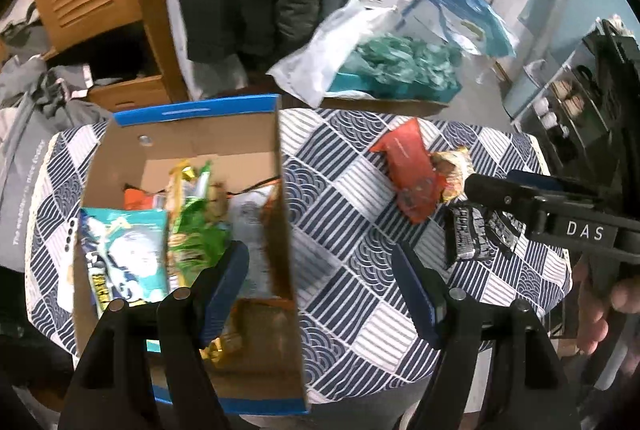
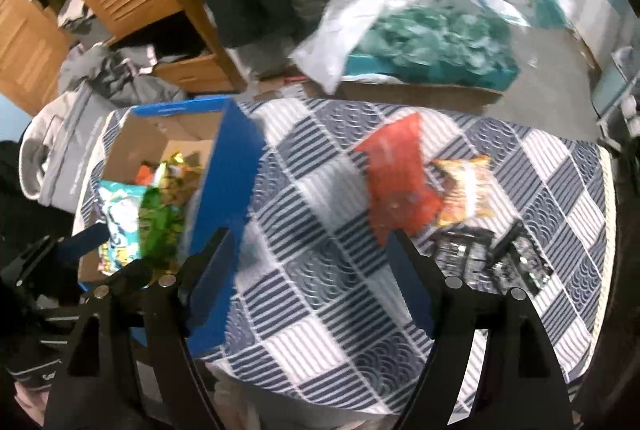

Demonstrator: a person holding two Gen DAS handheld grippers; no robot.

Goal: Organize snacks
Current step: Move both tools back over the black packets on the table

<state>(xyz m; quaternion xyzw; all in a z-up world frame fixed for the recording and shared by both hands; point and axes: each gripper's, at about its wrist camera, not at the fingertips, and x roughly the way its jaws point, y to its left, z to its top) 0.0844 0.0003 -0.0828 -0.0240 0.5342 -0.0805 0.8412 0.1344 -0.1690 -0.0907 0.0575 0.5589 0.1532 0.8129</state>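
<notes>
Both tongs, left and right, gape empty; the tall blue-edged cardboard box under the left tongs could tip if clipped

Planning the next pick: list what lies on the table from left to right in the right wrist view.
Cardboard box holding snacks → red packet → orange-yellow snack bag → black wrapped bars.

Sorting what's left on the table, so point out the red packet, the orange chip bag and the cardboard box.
red packet (image 2: 396,185): right wrist view, middle of its face
orange chip bag (image 2: 466,191): right wrist view, centre
cardboard box (image 1: 192,137): left wrist view, inner back wall
</notes>
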